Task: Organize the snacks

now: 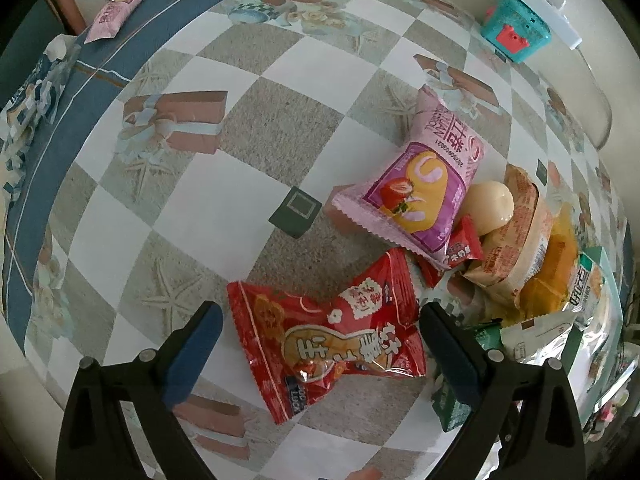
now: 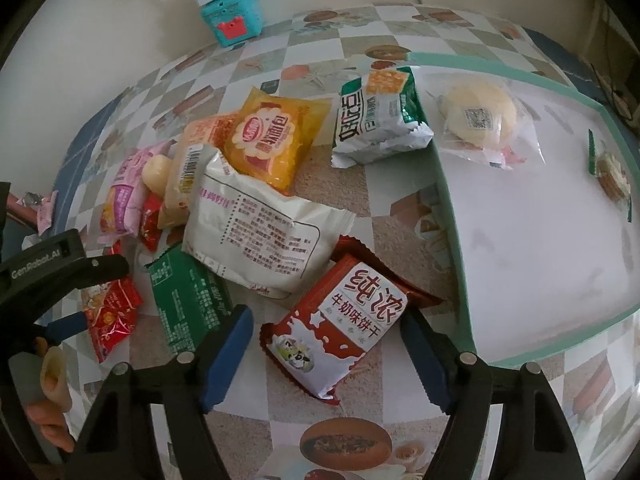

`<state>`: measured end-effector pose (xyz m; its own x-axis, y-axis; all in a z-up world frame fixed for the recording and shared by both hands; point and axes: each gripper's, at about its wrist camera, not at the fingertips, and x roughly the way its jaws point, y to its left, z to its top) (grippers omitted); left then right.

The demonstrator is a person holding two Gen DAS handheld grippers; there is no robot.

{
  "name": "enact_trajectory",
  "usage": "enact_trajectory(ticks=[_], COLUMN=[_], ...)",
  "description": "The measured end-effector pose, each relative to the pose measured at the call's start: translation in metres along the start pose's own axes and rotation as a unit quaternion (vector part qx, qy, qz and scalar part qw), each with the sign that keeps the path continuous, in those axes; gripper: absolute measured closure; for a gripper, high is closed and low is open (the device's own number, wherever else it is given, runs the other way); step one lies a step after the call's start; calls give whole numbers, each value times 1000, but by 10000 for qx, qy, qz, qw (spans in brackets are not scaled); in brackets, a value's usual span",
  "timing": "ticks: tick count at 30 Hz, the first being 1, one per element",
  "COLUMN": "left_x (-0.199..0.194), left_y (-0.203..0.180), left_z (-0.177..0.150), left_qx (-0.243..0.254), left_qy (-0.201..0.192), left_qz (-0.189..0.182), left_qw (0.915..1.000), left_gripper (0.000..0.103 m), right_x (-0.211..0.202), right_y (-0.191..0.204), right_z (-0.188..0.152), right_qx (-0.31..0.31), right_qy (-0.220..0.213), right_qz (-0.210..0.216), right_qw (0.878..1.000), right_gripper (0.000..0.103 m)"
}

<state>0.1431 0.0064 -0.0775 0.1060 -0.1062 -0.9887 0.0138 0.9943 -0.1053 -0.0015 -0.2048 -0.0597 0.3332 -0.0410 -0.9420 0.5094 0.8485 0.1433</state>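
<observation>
Left gripper point(image 1: 320, 354): jaws spread wide, holding nothing. A red peanut packet point(image 1: 326, 340) lies flat on the checked tablecloth point(image 1: 192, 208) between the two blue-padded fingers point(image 1: 192, 356), with a gap on either side.

Right gripper point(image 2: 326, 354): jaws likewise wide apart and holding nothing. A red-and-white milk biscuit packet point(image 2: 340, 328) lies between its fingers point(image 2: 226, 354), apart from both pads.

Just beyond the left gripper, a pink strawberry roll packet point(image 1: 416, 192) rests on the near edge of the snack pile, overlapping a small red sachet point(image 1: 464, 246). Behind it sit a pale round bun point(image 1: 490, 204), a tan wrapped cake point(image 1: 516, 248) and an orange packet point(image 1: 556, 276).

From the right wrist view, a white packet point(image 2: 260, 232) lies print-side up, touching the milk biscuit packet and overlapping a green packet point(image 2: 188, 304). Beyond it the orange packet point(image 2: 272, 136) leans on the pile; a green-and-white cracker packet point(image 2: 380, 116) lies across the edge of the teal-rimmed tray point(image 2: 452, 240). Inside the tray are a clear-wrapped round bun point(image 2: 480, 116) and, at the far rim, a small wrapped snack point(image 2: 610, 172).

A teal toy box point(image 2: 234, 20) stands at the far table edge by the wall. A separate pink packet point(image 1: 114, 16) lies well apart, on the blue border of the cloth.
</observation>
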Motion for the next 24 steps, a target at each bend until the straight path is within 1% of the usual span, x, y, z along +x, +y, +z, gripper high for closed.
enact_trajectory(ticks=[4,6,8,11,20,21,23,24], left_x=[6,10,12,16,16,12,9,8], left_y=[-7,-10,-15,-21,-22,-23,-24,-24], left_z=[3,3,3,-1,-4,-5,-7,-7], left_qx=[106,147,217,306,364,369,376,384], left_qy=[8,20,43,66,-18,-19,-10,-8], left_qz=[59,86,155,271,357,356,358,389], left_qw=[9999,9999,9996,9991,9987,9987,9986,9985], left_gripper=[4,4,4,4,4,6,17,19], right_x=[3,3,4,4,2,1,0,0], right_y=[1,2,2,2,-1,-1,-2,-3], right_z=[0,1,1,1,0,0,0,-1], right_qx=[-42,-102,-116,-120,-89,-89,-76,-70], right_qy=[26,6,0,-2,7,8,8,10], right_qz=[-63,-125,-134,-113,-47,-44,-29,-24], right_qw=[10000,9999,9998,9999,9999,10000,10000,10000], right_gripper=[28,32,33,35,40,40,41,42])
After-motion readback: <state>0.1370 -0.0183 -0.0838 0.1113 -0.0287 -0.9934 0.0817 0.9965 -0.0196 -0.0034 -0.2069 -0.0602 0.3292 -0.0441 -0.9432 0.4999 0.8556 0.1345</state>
